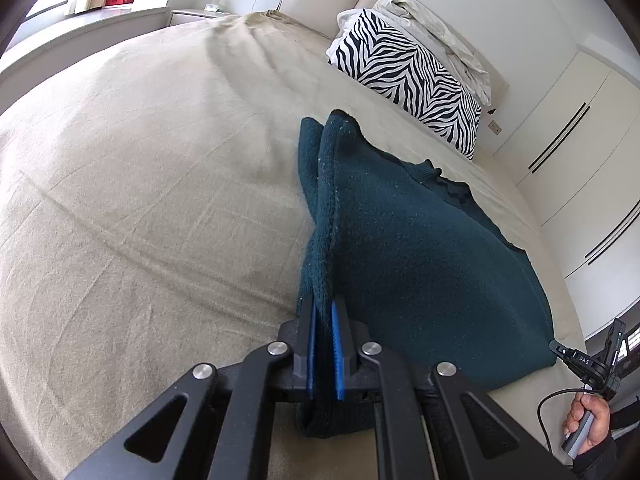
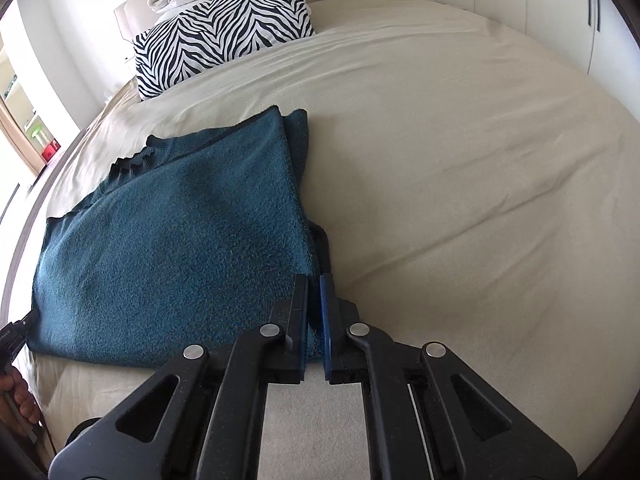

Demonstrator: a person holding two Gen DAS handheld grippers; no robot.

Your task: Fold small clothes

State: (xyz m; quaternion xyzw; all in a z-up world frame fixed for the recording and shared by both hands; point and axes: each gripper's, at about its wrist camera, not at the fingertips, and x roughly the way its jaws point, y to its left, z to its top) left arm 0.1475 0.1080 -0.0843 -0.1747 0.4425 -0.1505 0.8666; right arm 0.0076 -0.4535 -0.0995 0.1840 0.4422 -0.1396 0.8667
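**A:** What carries the clothing?

**B:** A wide bed [image 2: 440,140] under a creased beige sheet, in a pale room — white wardrobe doors [image 1: 568,128] along one wall, a zebra-print pillow [image 2: 220,28] and crumpled white bedding [image 1: 436,28] at the head end.

**A:** And the garment?

**B:** A teal knit sweater [image 2: 172,232] lies near the bed's foot edge, partly folded.

**A:** The grippers?

**B:** The left gripper [image 1: 324,312] pinches one near corner of it, the fabric bunched between the pads; the right gripper [image 2: 314,292] is pressed together on the opposite near corner.
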